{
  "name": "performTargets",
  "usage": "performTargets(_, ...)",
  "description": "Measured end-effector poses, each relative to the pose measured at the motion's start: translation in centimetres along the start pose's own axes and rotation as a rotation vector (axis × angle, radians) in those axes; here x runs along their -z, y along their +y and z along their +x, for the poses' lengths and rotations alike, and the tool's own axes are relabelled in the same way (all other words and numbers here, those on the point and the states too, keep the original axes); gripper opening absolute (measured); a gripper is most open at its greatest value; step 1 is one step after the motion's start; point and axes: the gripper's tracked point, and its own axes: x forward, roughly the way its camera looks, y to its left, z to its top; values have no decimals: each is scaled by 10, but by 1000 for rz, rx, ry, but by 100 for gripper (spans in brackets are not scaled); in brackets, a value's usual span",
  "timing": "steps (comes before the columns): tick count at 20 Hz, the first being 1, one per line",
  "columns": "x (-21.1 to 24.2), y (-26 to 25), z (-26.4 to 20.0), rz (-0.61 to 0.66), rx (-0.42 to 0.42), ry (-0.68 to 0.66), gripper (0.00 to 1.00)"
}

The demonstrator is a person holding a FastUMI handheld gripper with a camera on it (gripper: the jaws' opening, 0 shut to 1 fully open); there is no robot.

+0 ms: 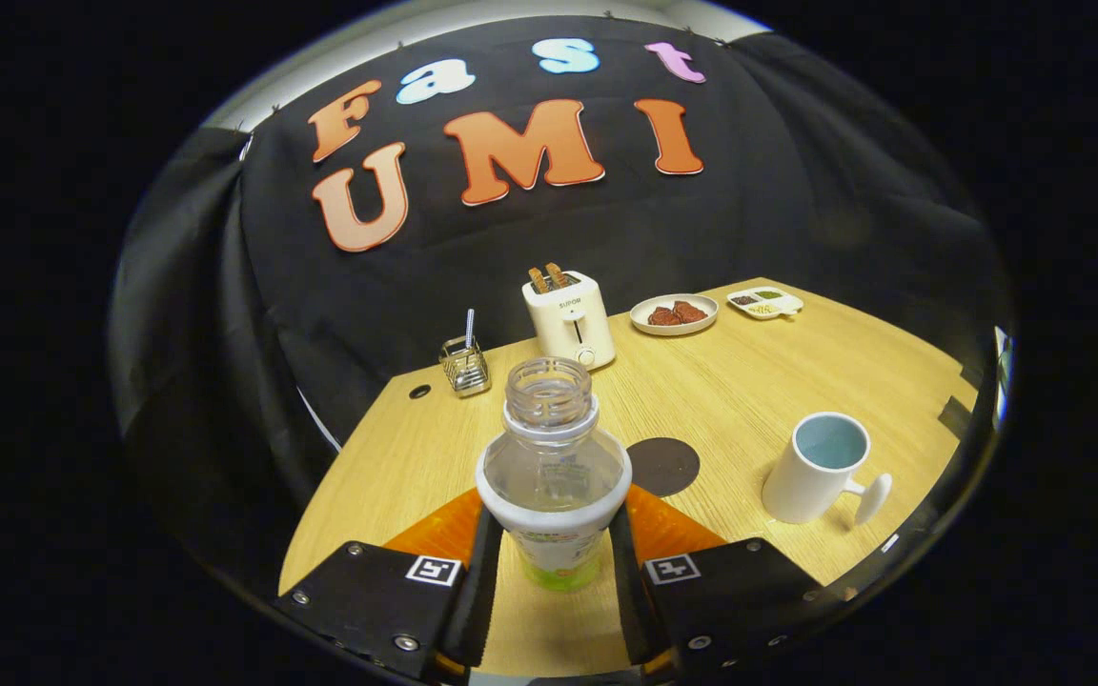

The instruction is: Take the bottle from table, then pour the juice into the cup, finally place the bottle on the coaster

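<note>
Claw [549,553] pinching uncapped bottle [552,467]; pouring judged pending. Cup [821,467] ahead right, coaster [663,465] just beyond.

Gripper [554,562]: two flat plates, each bearing a square coded marker, silver screws along their outer edges.

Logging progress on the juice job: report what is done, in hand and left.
Done: the gripper is shut on the uncapped bottle, both fingers pressing its sides. In hand: the bottle is upright, short of the white mug; whether juice was poured cannot be told. Left: setting it on the dark coaster, still bare.
</note>
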Motion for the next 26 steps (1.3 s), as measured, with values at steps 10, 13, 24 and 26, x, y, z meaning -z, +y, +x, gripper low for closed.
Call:
performTargets(10,-15,-43,10,380,-64,-4,55)
performTargets(13,-19,-52,15,485,-79,-10,55)
performTargets(24,-20,-65,29,824,-122,-12,55)
performTargets(26,-22,-66,29,866,-131,-15,55)
